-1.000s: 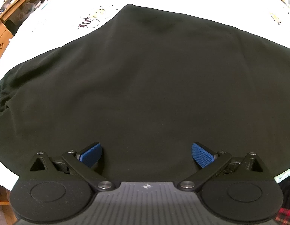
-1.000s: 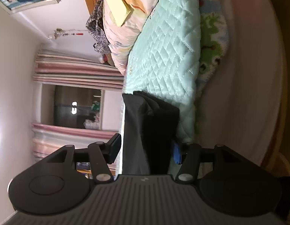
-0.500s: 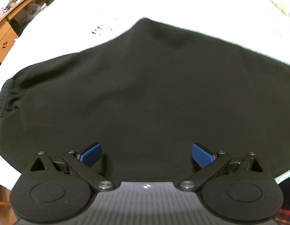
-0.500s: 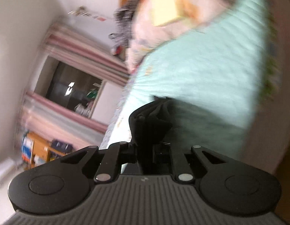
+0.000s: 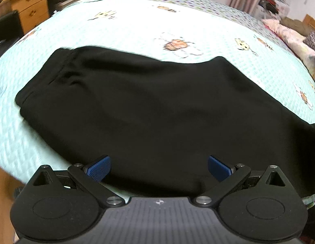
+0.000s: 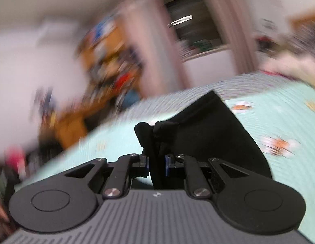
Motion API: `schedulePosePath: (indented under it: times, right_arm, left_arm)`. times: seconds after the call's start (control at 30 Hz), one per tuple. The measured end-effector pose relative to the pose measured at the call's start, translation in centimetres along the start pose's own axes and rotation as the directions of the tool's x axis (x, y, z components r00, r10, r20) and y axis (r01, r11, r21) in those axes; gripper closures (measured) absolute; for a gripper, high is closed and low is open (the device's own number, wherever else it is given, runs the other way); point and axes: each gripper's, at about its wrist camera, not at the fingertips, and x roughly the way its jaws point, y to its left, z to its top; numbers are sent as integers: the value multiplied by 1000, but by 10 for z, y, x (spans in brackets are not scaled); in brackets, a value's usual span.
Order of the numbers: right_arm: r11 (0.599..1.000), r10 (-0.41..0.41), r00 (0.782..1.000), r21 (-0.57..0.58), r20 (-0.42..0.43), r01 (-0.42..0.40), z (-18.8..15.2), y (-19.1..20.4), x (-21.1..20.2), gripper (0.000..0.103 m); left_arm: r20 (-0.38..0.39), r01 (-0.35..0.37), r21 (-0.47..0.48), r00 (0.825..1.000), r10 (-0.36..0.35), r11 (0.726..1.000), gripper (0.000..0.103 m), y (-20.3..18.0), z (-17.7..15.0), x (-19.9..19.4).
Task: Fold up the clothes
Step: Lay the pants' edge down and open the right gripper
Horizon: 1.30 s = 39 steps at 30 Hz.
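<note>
Black garment [image 5: 149,109], probably trousers judging by the gathered band at its far left end, lies spread across a bed with a pale mint quilt [image 5: 137,26] printed with bees. Starting at the left, the band end sits flat on the quilt, and the cloth runs smoothly rightward in a broad dark sheet, its right edge slipping out of view. The left gripper [image 5: 159,167] hangs just above the near edge of the cloth with its blue pads [image 5: 99,167] spread wide and nothing between them, seemingly poised to pin or smooth that edge.

Further right, the right gripper [image 6: 156,167] is clamped narrow on a bunched fold of the same black garment [image 6: 208,134], which rises from the bed into a lifted peak. That view is heavily blurred, so which part of the garment is pinched cannot be told. Holding the cloth raised like this would suit carrying one end over the flat part to lay a fold. A wooden desk [image 5: 29,6] stands beyond the bed at the far left.
</note>
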Motion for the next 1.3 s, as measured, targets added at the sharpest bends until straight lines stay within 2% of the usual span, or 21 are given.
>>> schedulePosePath:
  times: [0.03, 0.1, 0.17, 0.2, 0.23, 0.33, 0.47, 0.5, 0.6, 0.7, 0.77, 0.83, 0.9, 0.93, 0.97, 1.0, 1.03, 1.07, 1.17, 1.23, 1.3]
  right_arm:
    - [996, 17, 998, -90, -55, -21, -10, 23, 19, 88]
    - [962, 41, 981, -260, -188, -90, -44, 67, 57, 89]
    - [918, 42, 944, -360, -328, -166, -90, 96, 87, 89]
    - [898, 17, 934, -406, -358, -172, -108, 107, 93, 89]
    - [875, -11, 925, -451, -380, -174, -125, 118, 96, 88]
    - [807, -68, 939, -572, -337, -146, -142, 136, 85, 88]
    - [804, -73, 940, -577, -333, -142, -135, 132, 83, 89]
    - [806, -70, 942, -574, -329, -141, -136, 131, 81, 89]
    - [845, -40, 949, -517, -314, -135, -121, 124, 80, 89]
    - [869, -3, 966, -478, -257, -124, -99, 129, 74, 89]
    - [866, 20, 971, -481, -239, -136, -92, 137, 72, 89]
    - [849, 6, 961, -506, -276, -150, -105, 144, 81, 88]
    - [850, -6, 943, -499, -332, -170, -126, 142, 86, 77]
    - [851, -11, 933, -494, -360, -180, -136, 141, 88, 76]
    - [853, -1, 941, -491, -338, -175, -140, 141, 83, 70]
    - [858, 23, 941, -476, -338, -192, -137, 140, 79, 57]
    - [863, 50, 939, -458, -342, -212, -134, 139, 76, 50]
    - [872, 87, 936, -427, -342, -238, -131, 137, 72, 43]
    - [902, 216, 912, -286, -350, -324, -122, 128, 59, 42]
    - [923, 320, 885, -101, -338, -372, -112, 109, 51, 42]
    - [923, 382, 876, 69, -295, -379, -102, 80, 40, 42]
  left_arm:
    - [0, 2, -11, 1000, -2, 1000, 1, 7, -3, 0]
    - [-1, 13, -37, 1000, -13, 999, 1, 16, -8, 0]
    - [-4, 23, -51, 1000, -24, 998, 1, 22, -13, 0]
    - [-5, 27, -53, 1000, -27, 998, 1, 25, -16, 0]
    - [-6, 33, -54, 999, -33, 998, 1, 27, -16, 3]
    - [-12, 54, -52, 998, -54, 997, 1, 31, -20, 9]
    - [-24, 70, -47, 997, -71, 996, 1, 26, -22, 15]
    - [-24, 74, -43, 997, -75, 996, 1, 26, -22, 16]
    - [-16, 78, -40, 997, -79, 996, 1, 27, -22, 14]
    - [-12, 80, -68, 997, -81, 994, 1, 34, -21, 12]
    - [-17, 82, -89, 996, -84, 993, 1, 37, -20, 14]
    - [-27, 79, -92, 996, -82, 993, 1, 37, -21, 16]
    - [-33, 76, -80, 996, -79, 994, 1, 33, -22, 16]
    - [-35, 75, -72, 996, -78, 995, 1, 31, -22, 16]
    - [-37, 74, -65, 996, -77, 995, 1, 30, -22, 16]
    - [-39, 76, -63, 996, -78, 995, 1, 28, -22, 16]
    - [-39, 78, -59, 996, -81, 995, 1, 26, -21, 15]
    - [-35, 84, -47, 996, -86, 995, 1, 21, -19, 14]
    - [-22, 103, -12, 994, -103, 995, 1, 7, -15, 9]
    - [-14, 115, 12, 993, -115, 993, 1, -3, -11, 5]
    - [-6, 130, 38, 992, -130, 991, 1, -14, -8, 2]
